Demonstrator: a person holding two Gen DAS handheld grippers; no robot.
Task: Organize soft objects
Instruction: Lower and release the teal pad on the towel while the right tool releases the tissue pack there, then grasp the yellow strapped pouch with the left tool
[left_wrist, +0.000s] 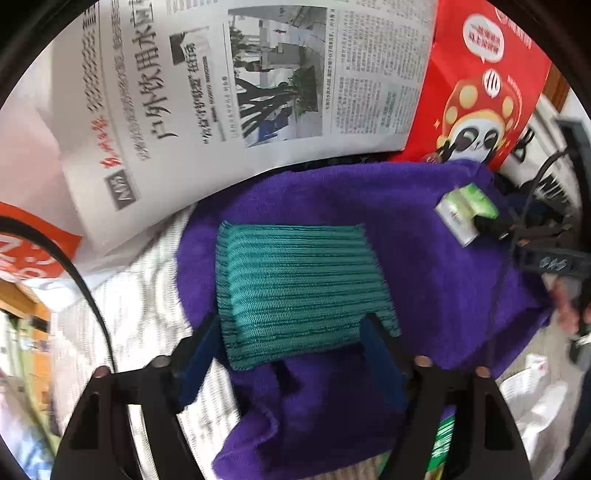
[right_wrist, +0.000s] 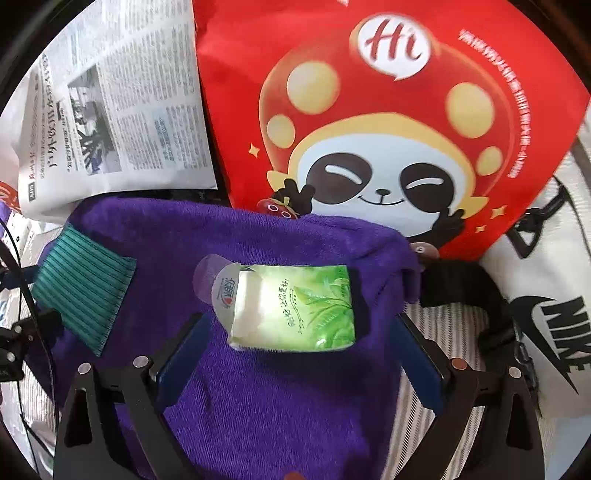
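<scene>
A purple towel (left_wrist: 443, 266) (right_wrist: 258, 406) lies spread on a striped surface. A folded teal ribbed cloth (left_wrist: 299, 288) (right_wrist: 81, 291) lies on it. My left gripper (left_wrist: 291, 347) is open, its blue-padded fingers (left_wrist: 199, 354) on either side of the teal cloth's near edge. A green tissue pack (right_wrist: 295, 306) (left_wrist: 467, 210) lies on the towel further right. My right gripper (right_wrist: 299, 347) is open, its fingers (right_wrist: 421, 362) flanking the pack's near edge. The right gripper also shows in the left wrist view (left_wrist: 495, 225) by the pack.
A newspaper (left_wrist: 229, 92) (right_wrist: 110, 110) and a red panda bag (right_wrist: 388, 118) (left_wrist: 487, 85) lie behind the towel. A white Nike bag (right_wrist: 546, 295) with a black strap (right_wrist: 465, 288) sits at the right. A striped cloth (left_wrist: 147, 295) covers the surface.
</scene>
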